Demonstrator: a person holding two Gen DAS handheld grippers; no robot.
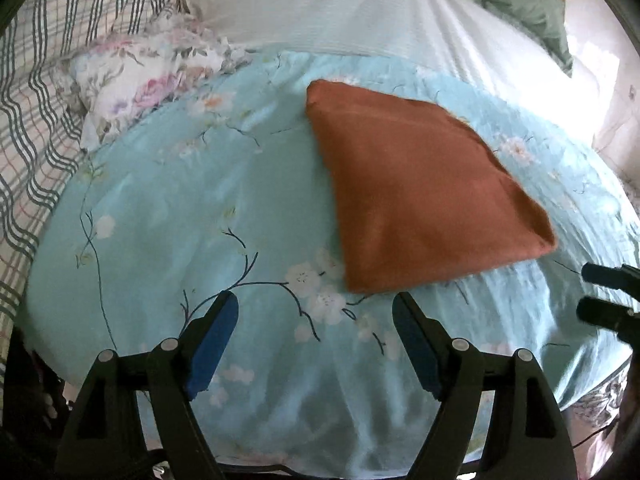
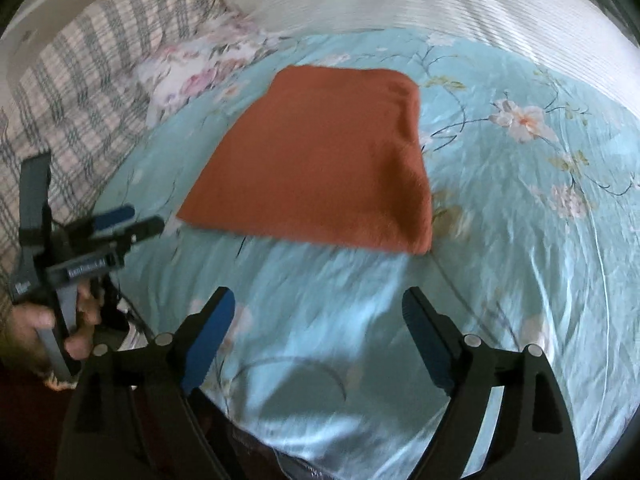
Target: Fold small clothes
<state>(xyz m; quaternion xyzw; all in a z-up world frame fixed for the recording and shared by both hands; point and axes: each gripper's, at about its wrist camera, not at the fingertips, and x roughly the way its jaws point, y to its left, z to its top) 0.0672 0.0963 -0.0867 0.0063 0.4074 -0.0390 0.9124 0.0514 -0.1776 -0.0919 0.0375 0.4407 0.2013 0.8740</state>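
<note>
A rust-orange cloth point(image 1: 420, 192) lies folded into a flat, roughly square shape on the light blue floral bedspread point(image 1: 192, 208). It also shows in the right wrist view point(image 2: 320, 164). My left gripper point(image 1: 314, 304) is open and empty, just short of the cloth's near edge. It also shows at the left of the right wrist view point(image 2: 132, 220). My right gripper point(image 2: 318, 300) is open and empty, a little short of the cloth's near edge. Its fingertips point(image 1: 596, 274) show at the right edge of the left wrist view.
A floral pillow point(image 1: 140, 84) and a plaid blanket point(image 1: 36, 112) lie to the left. A white ribbed blanket point(image 1: 360, 12) lies beyond the bedspread, with a green cloth point(image 1: 524, 0) at the far right. The bed's near edge is just below the grippers.
</note>
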